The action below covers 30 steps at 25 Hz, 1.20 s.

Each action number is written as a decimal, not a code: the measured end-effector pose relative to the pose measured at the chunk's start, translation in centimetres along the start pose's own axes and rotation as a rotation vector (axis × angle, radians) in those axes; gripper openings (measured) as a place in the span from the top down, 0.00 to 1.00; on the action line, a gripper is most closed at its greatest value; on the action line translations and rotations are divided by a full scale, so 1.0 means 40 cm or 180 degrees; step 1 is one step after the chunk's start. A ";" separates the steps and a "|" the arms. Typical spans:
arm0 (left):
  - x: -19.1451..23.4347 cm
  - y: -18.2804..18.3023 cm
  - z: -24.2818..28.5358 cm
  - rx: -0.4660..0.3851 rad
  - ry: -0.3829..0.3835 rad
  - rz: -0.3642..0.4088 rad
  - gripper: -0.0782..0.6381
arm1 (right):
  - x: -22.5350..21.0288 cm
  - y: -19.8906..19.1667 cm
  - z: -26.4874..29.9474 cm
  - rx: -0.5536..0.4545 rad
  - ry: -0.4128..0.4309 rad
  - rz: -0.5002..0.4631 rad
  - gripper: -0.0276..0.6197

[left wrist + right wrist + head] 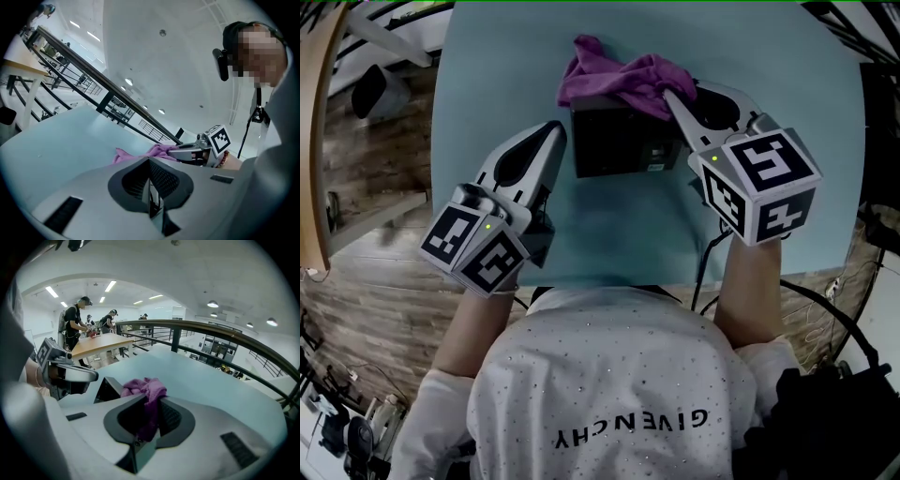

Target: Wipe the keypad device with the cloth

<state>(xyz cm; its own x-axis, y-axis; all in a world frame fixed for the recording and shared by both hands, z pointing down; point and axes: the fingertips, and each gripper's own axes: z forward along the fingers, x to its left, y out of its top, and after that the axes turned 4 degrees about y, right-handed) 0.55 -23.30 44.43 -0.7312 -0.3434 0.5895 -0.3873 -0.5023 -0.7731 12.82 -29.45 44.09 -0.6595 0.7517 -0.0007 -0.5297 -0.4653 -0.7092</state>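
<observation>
The cloth [619, 80] lies on the keypad device [614, 148], at its far end.

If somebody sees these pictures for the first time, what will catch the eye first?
The crumpled purple cloth stands out most: it lies over the far edge of the black box-shaped keypad device on the pale blue table, pinched in the right gripper. The left gripper, jaws together and empty, sits beside the device's left side.
</observation>
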 end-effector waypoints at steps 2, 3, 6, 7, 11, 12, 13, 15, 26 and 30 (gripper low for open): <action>0.003 0.011 0.000 -0.0026 0.0015 0.0007 0.89 | -0.030 -0.008 -0.008 0.0026 -0.0096 0.0043 0.89; 0.004 0.013 -0.001 -0.0035 0.0025 0.0011 0.89 | -0.044 -0.015 -0.013 0.0036 -0.0142 0.0061 0.89; -0.004 0.013 -0.011 -0.0050 0.0039 0.0013 0.89 | -0.066 -0.038 -0.036 0.0056 -0.0251 0.0036 0.89; -0.009 0.013 -0.016 -0.0051 0.0035 0.0013 0.89 | -0.069 -0.044 -0.043 0.0074 -0.0289 0.0009 0.89; -0.023 0.018 -0.040 -0.0057 -0.0002 -0.0023 0.89 | -0.110 -0.044 -0.075 0.0073 -0.0674 -0.0063 0.89; -0.027 0.021 -0.045 -0.0060 -0.0009 -0.0023 0.89 | -0.126 -0.035 -0.090 -0.0029 -0.0805 -0.0025 0.89; -0.029 0.025 -0.048 -0.0062 -0.0006 -0.0013 0.89 | -0.138 -0.025 -0.104 -0.0181 -0.0870 0.0089 0.89; -0.028 0.031 -0.053 -0.0069 0.0027 -0.0010 0.89 | -0.142 -0.021 -0.113 -0.0499 -0.0766 0.0532 0.89; -0.050 0.024 -0.058 -0.0035 -0.0029 0.0049 0.89 | -0.077 -0.090 -0.080 -0.1121 -0.0045 0.1977 0.89; -0.039 0.013 -0.075 -0.0019 -0.0028 0.0013 0.89 | -0.071 -0.120 -0.070 -0.0972 -0.0163 0.1884 0.89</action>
<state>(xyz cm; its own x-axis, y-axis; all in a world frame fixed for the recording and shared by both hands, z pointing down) -0.18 -20.65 42.40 -0.7279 -0.3524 0.5882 -0.3876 -0.4962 -0.7769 18.74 -28.03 45.51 -0.8210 0.3836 -0.4229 0.0991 -0.6336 -0.7672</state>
